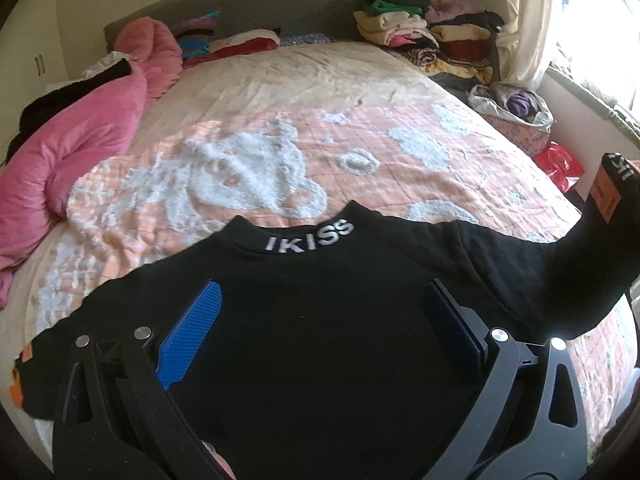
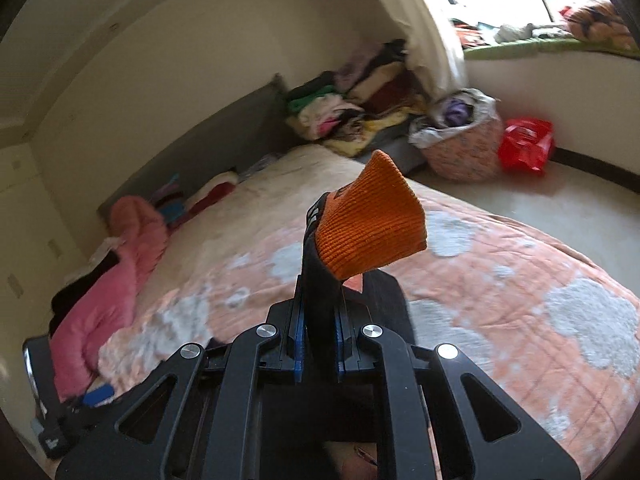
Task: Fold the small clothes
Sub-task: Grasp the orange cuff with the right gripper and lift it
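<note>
A small black sweater [image 1: 320,320] with "IKISS" on its collar lies flat on the bed, collar away from me. My left gripper [image 1: 322,312] is open, its blue pads [image 1: 188,336] spread wide just above the sweater's chest. The sweater's right sleeve [image 1: 592,256] is lifted up off the bed at the right edge. My right gripper [image 2: 318,344] is shut on that black sleeve [image 2: 320,300] and holds it in the air; the sleeve's orange ribbed cuff [image 2: 372,224] sticks up beyond the fingertips. The left sleeve with an orange cuff [image 1: 24,376] lies at the near left.
The bed has a peach quilt with white fluffy patches [image 1: 280,168]. A pink duvet [image 1: 76,152] is bunched along its left side. Folded clothes [image 1: 424,28] are stacked at the head right. A basket of laundry [image 2: 460,140] and a red bag [image 2: 524,144] sit on the floor at right.
</note>
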Demonstrator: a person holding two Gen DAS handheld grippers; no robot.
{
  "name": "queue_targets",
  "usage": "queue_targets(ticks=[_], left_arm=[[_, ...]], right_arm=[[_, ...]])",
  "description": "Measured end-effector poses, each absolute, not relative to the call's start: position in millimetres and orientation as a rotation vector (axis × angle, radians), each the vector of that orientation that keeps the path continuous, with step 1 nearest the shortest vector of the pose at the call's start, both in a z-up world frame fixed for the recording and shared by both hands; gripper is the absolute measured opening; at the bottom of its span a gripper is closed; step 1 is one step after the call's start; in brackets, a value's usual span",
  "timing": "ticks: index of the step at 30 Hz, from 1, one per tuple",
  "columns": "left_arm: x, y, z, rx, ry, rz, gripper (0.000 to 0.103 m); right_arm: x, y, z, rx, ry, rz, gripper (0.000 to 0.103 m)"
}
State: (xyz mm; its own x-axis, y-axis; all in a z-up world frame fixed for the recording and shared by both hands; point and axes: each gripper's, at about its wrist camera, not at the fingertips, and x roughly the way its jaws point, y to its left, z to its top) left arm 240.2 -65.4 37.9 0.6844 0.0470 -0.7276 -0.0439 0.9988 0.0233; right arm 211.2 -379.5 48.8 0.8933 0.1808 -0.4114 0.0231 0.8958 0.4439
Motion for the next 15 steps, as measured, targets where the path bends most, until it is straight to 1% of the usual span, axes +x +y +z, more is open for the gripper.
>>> queue_targets(ticks=[8,12,15], left_arm=[[233,-33,43,-0.056,0.818,0.063,0.094],[230,-9,44,-0.140,0.834,0.041,0.094],[229,16,42,-0.282,0.856,-0.042,0.094]], right_arm=[[211,-323,59,0.345,0.485,0.180,0.010],[211,-296,62,0.302,0.500,0.218,0.010],[213,-273,63,0.270,0.514,0.250,0.010]])
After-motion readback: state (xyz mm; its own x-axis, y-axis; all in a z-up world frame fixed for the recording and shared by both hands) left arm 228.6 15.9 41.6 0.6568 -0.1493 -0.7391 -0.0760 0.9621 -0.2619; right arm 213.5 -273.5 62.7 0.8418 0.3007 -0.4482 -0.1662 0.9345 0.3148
